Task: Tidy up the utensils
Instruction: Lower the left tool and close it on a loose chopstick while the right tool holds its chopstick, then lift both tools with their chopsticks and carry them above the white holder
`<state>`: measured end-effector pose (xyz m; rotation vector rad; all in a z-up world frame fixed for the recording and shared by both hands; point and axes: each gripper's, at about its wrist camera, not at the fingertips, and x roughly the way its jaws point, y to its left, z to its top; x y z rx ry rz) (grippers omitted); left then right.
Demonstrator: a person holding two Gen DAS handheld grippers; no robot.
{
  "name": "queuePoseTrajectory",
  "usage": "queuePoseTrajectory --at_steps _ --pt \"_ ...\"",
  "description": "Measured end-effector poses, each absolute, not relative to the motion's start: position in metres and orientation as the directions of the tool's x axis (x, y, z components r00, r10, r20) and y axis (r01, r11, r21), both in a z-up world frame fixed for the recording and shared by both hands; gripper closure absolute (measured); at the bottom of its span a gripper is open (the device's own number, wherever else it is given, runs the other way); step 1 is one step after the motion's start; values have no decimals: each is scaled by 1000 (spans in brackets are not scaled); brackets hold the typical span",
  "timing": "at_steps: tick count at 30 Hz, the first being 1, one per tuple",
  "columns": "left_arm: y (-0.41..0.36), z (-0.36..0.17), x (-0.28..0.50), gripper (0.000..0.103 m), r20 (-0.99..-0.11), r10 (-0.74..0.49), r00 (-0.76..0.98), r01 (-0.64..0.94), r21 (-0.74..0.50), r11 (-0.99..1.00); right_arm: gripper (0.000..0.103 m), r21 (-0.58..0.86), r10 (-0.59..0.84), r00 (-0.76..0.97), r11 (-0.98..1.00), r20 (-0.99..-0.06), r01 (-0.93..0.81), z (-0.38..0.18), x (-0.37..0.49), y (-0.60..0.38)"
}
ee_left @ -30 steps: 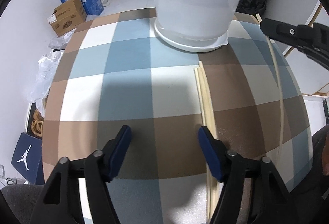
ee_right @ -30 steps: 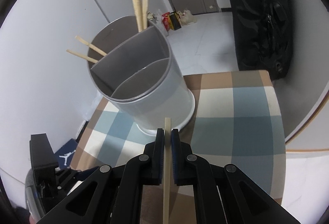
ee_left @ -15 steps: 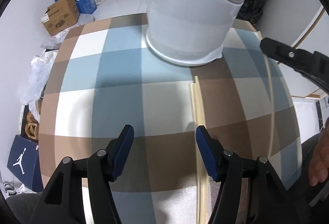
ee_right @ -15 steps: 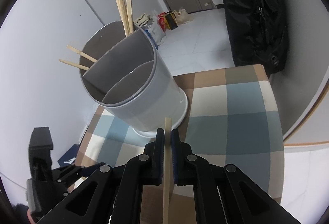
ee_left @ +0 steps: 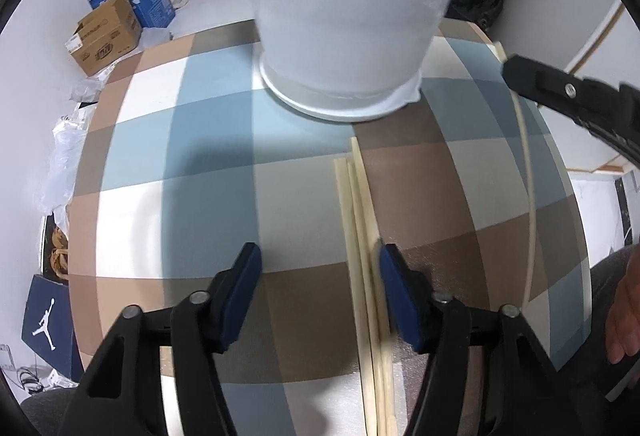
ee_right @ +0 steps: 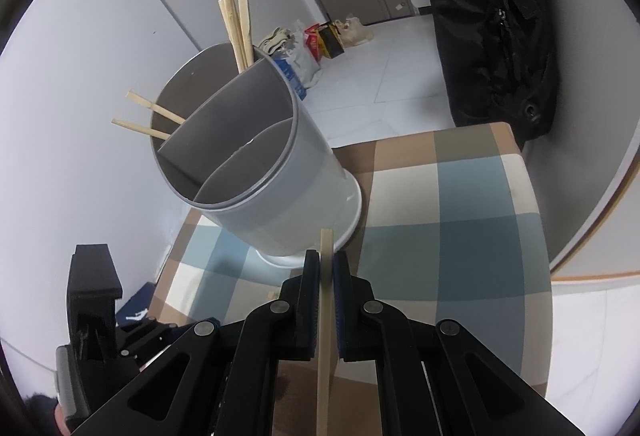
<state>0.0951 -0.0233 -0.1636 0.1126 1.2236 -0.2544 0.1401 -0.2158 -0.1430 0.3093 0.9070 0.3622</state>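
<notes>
My counter [ee_left: 208, 140] is covered in a smooth check of pale blue, brown, tan and cream squares. Beyond its far edge lies a light tiled floor with cardboard boxes [ee_left: 106, 32], a blue carton and bags heaped against a plain white wall, and a dark navy bag [ee_left: 48, 320] with a white jumping figure stands at the near left. A black jacket [ee_right: 496, 28] hangs at the back on the right, by a grey-brown door.

The holder [ee_right: 256, 164] is a tall round tub, white and matte outside, grey inside, split by curved walls into compartments and set on a shallow white saucer at the far end of the counter. Five pale, square-cut wooden sticks lean out of its back compartment; the two front ones look empty.

My left tool [ee_left: 320, 276] points steeply down at the counter, its blue pads closing. A loose bundle of chopsticks [ee_left: 360, 236] lies flat just inside the right pad, running from near the saucer towards me; I cannot tell whether that pad touches them.

My right tool [ee_right: 326, 272] is pressed tight on a single chopstick [ee_right: 325, 300], thin and flat-sided, held in the air short of the holder, its tip poking just past the pads.
</notes>
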Motion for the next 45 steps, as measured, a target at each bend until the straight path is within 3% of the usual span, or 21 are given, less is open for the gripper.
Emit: queuePoseTrajectory --at_steps 5,24,26,33,38,45 --pt "-9 -156 100 57 -923 -198 329 198 -138 970 97 412 436 564 894 -701 -179 -142 140 -215" --pt "-30 -169 115 57 -947 -93 308 207 -29 978 97 417 437 563 892 -702 -172 -144 141 -214" --pt "-28 -169 118 61 -946 -94 312 205 -30 978 97 421 438 562 891 -701 -170 -144 141 -215" --pt "-26 -168 130 100 -937 -150 315 215 -83 973 97 451 462 560 876 -688 -169 -146 141 -219" --pt "-22 -165 131 101 -922 -206 328 217 -139 966 97 538 517 555 831 -652 -142 -149 141 -232" --pt "-13 -130 116 101 -863 -238 446 205 -160 966 97 554 518 590 821 -620 -138 -139 136 -238"
